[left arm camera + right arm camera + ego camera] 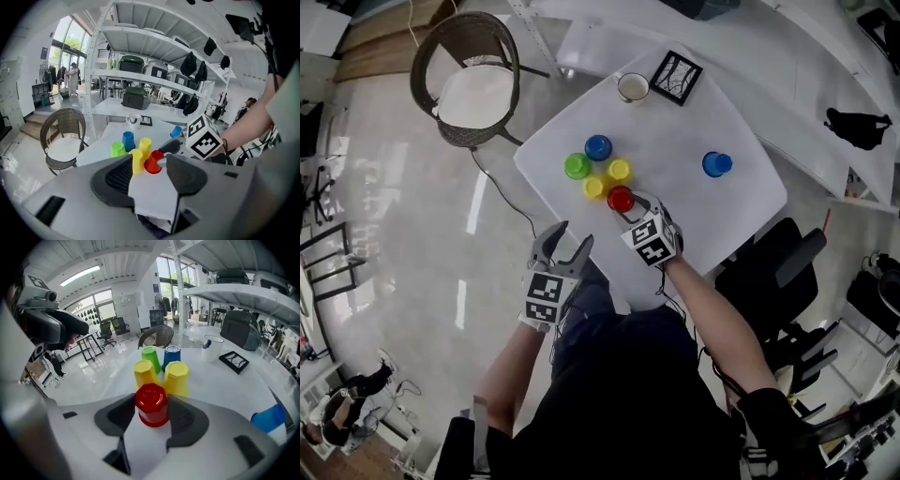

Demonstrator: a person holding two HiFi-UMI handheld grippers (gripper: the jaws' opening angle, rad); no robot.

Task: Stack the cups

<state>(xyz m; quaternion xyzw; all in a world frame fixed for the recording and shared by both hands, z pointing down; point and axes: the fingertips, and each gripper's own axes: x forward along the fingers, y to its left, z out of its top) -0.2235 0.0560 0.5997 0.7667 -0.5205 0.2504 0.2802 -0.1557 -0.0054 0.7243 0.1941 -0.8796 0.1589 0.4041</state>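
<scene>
A red cup (621, 199) (152, 404) stands upside down on the white table (703, 216), at the near end of a cluster. My right gripper (628, 204) (152, 417) is shut on the red cup, one pad against each side. Behind it stand two yellow cups (145, 373) (177, 377), a green cup (577, 166) and a blue cup (598, 147), all upside down. Another blue cup (716, 164) sits alone toward the right. My left gripper (572, 236) (149, 171) hovers open and empty just off the table's near left edge.
A white mug (633, 87) and a black patterned coaster (677, 77) sit at the table's far corner. A wicker chair (473, 80) stands to the left on the floor. A black office chair (778, 262) is at the table's right.
</scene>
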